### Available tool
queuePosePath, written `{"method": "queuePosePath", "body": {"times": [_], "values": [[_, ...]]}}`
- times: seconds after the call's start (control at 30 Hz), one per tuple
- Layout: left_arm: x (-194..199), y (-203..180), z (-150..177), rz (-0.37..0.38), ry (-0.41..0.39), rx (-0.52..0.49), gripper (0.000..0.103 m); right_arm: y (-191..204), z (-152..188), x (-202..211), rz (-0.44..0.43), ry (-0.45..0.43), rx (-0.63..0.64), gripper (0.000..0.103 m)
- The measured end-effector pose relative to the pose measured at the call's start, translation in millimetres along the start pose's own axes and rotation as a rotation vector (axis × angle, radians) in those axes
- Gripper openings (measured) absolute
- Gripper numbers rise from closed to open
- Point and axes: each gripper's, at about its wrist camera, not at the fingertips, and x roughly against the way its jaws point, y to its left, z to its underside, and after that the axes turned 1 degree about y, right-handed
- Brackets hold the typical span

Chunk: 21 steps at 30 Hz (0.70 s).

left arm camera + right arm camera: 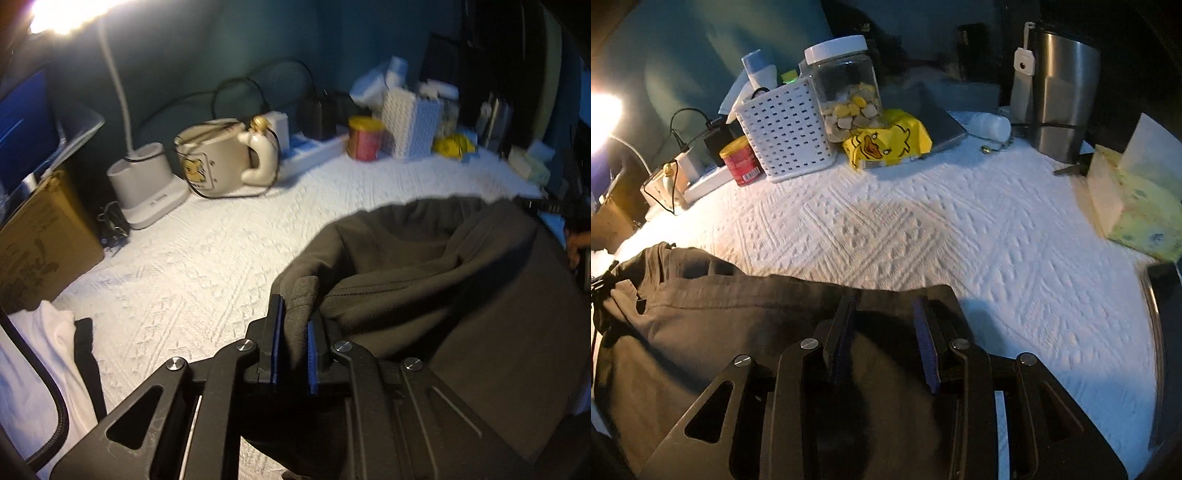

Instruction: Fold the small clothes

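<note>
Left tool (295, 328) on ribbed hem, soft olive garment (424, 266)

The left gripper (295, 325) pinches a bunched edge of a dark grey garment (424, 280), its blue pads (313, 347) pressed against the fabric on either side, and the rest of the garment spreads in loose folds over the near right part of a white textured cloth (207, 266). Along the cloth's far edge stand a white lamp base (147, 188), a cream mug (221, 158) tipped toward the left, a red can (364, 138), a white basket (410, 125) and a yellow packet (452, 146). At the near left corner lies a white garment (40, 350), with a brown box (40, 243) behind it.
</note>
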Motion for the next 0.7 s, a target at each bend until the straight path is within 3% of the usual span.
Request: {"method": "queuePosePath", "body": {"times": [0.03, 0.23, 0.37, 0.57, 0.63, 0.67, 0.7], "values": [[4, 1, -1, 0.005, -0.013, 0.013, 0.01, 3, -1, 1, 0.002, -0.004, 0.008, 0.001], [17, 5, -3, 0.025, -0.057, 0.068, 0.01, 4, -6, 28, 0.059, -0.105, 0.017, 0.0], [18, 8, 4, 0.063, -0.028, 0.117, 0.01, 5, -9, 45, 0.067, -0.141, 0.037, 0.0], [19, 4, 27, 0.067, 0.021, 0.145, 0.011, 0, -10, 27, 0.043, -0.042, 0.044, 0.001], [23, 0, 29, 0.058, 0.013, 0.143, 0.011, 0, -8, 18, 0.047, -0.008, 0.038, 0.016], [25, -2, 30, 0.052, 0.008, 0.137, 0.011, 0, -8, 14, 0.048, -0.005, 0.032, 0.044], [26, -5, 30, 0.04, 0.001, 0.123, 0.011, -1, -7, 12, 0.046, -0.006, 0.027, 0.06]]}}
